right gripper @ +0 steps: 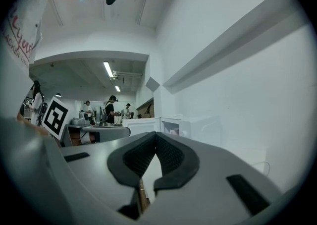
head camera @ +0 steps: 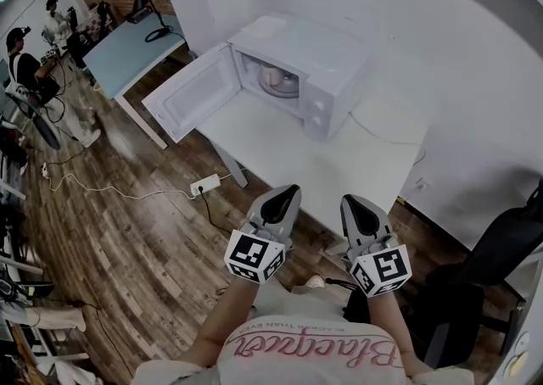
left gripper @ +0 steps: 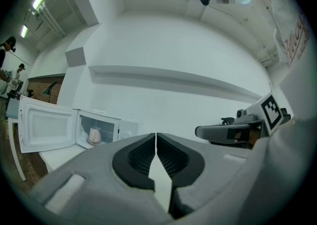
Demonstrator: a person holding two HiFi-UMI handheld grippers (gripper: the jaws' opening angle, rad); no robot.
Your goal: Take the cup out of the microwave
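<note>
White microwave (head camera: 293, 69), door swung open, pale cup (head camera: 271, 76) upright inside. Closed, empty, well short of it: left gripper (head camera: 290, 192) and right gripper (head camera: 350, 202). Risk of toppling cup by reaching in unopened.

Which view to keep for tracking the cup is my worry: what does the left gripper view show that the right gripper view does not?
Only the left gripper view: the cup standing inside the microwave, and the inner face of its open door. Only the right gripper view: people at benches far behind. Both: the white microwave with its door open, and that gripper's own jaws together on nothing, left gripper and right gripper alike.
</note>
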